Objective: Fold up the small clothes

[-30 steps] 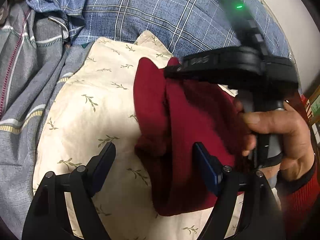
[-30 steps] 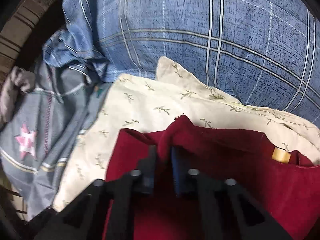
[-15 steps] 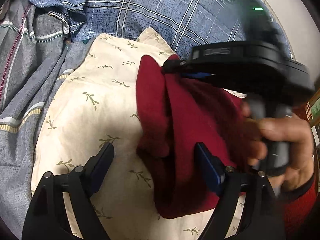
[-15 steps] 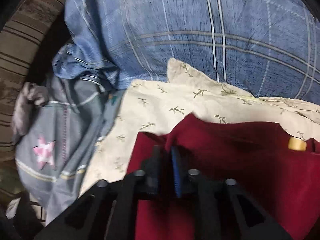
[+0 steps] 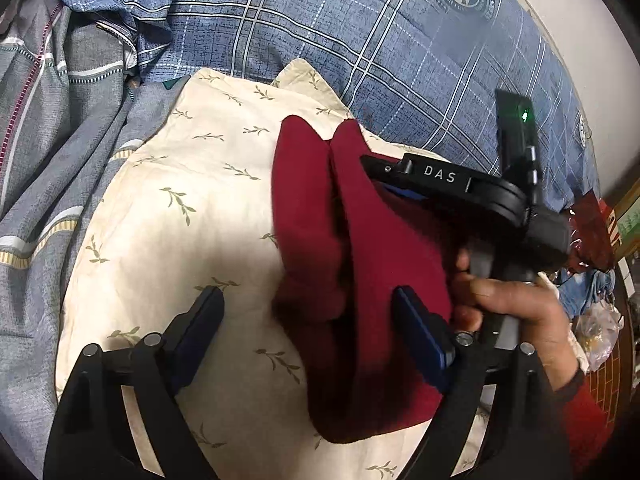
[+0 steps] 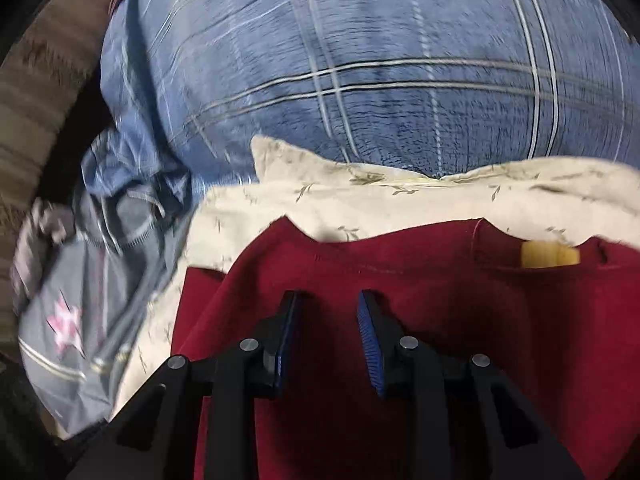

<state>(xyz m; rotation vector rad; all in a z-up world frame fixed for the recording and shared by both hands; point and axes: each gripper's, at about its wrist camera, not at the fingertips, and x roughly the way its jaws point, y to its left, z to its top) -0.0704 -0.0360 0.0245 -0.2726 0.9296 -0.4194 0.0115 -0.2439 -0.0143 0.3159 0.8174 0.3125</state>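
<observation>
Two black hand-held grippers work over a dark red knit garment (image 5: 372, 280) that lies partly folded on a cream pillow printed with small green sprigs (image 5: 180, 216). From the left wrist camera, the left gripper (image 5: 308, 320) stands spread wide, one blue-padded finger over bare pillow, the other over the red cloth, nothing between them gripped. Across from it the right gripper (image 5: 376, 168), marked DAS, is seen side-on with its tip at a raised ridge of the garment; from this side its gap cannot be read. The person's right hand (image 5: 516, 312) wraps the handle. A blue plaid quilt (image 5: 360, 40) lies behind the pillow, and a grey striped cloth (image 5: 52, 152) to the left.

From the right wrist camera, blurred by motion, the right gripper (image 6: 328, 312) has its fingers parted a modest way above the red garment (image 6: 480, 340), gripping nothing. A yellow tag (image 6: 548, 258) shows at the garment's neck opening. The cream pillow (image 6: 360, 204) borders the far edge, the plaid quilt (image 6: 380, 80) beyond.
</observation>
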